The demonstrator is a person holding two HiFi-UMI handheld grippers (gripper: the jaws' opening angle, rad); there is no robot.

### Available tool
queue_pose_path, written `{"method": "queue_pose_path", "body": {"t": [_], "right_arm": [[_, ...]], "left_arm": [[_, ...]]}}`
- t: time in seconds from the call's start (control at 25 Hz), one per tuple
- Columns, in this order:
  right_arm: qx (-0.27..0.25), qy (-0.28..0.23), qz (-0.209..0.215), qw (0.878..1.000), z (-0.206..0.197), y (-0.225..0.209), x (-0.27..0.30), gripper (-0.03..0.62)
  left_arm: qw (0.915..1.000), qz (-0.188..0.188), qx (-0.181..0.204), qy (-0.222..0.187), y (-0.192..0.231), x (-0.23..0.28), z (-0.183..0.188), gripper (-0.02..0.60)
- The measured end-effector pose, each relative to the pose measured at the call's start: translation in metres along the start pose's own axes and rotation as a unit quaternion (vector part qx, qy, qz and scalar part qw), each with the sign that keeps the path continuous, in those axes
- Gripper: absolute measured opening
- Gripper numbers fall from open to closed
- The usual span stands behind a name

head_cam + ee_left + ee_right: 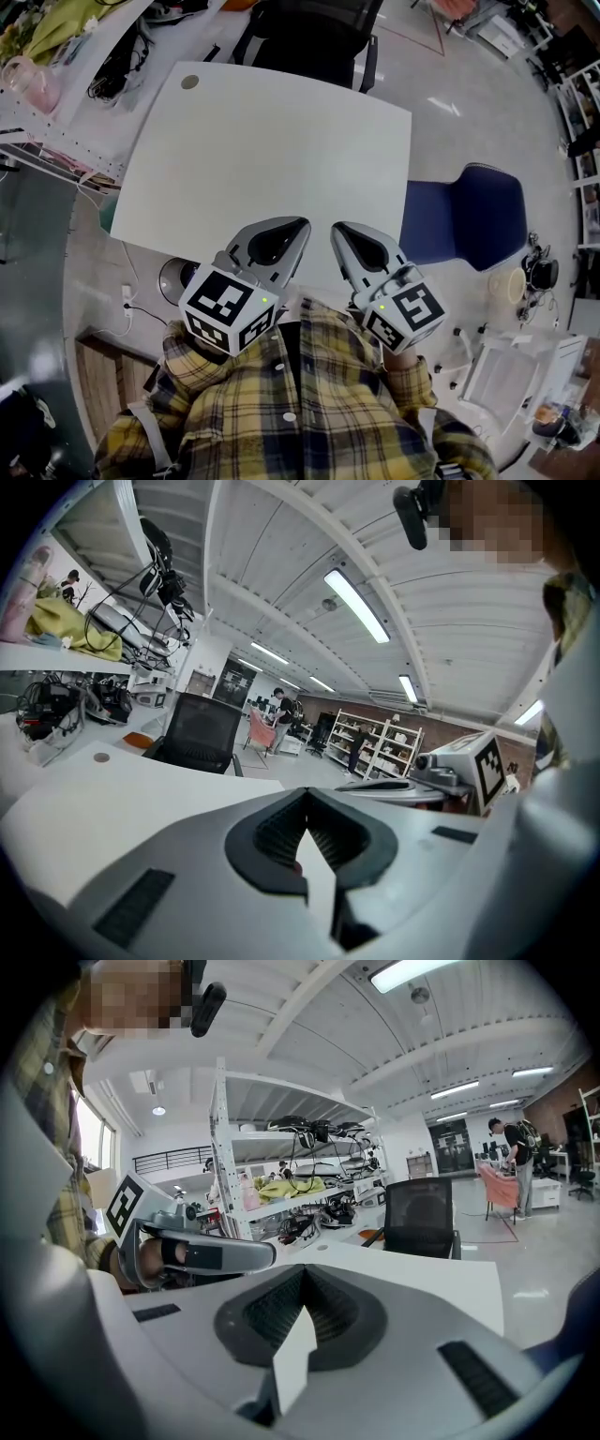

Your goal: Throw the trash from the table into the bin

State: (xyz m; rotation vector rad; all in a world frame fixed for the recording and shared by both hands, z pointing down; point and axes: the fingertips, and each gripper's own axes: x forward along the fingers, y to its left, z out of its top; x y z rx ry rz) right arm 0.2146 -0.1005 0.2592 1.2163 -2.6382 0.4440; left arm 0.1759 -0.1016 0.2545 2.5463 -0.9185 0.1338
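In the head view you hold both grippers close to your chest, over the near edge of the white table [272,141]. The left gripper [298,227] and the right gripper [339,230] point toward the tabletop, with their tips near each other but apart. A round cable cap [190,82] sits near the table's far left corner. A black office chair [309,33] stands at the far edge and a blue chair [473,216] at the right side. What looks like the round bin [173,274] stands on the floor by the near left corner, partly behind your left gripper's marker cube.

In the left gripper view the jaws meet at the tips with nothing between them. The table and the black chair lie beyond.

In the right gripper view the jaws are likewise pressed together and empty. A shelf rack [281,1194] loaded with cables stands behind the table.
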Motion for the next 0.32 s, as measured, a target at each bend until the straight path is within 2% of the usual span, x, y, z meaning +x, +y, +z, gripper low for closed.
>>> {"method": "queue_pose_path", "body": {"t": [0.32], "right_arm": [[-0.001, -0.003, -0.014, 1.0, 0.002, -0.016, -0.013, -0.002]], "left_arm": [[0.9992, -0.017, 0.03, -0.021, 0.003, 0.017, 0.022, 0.008]]}}
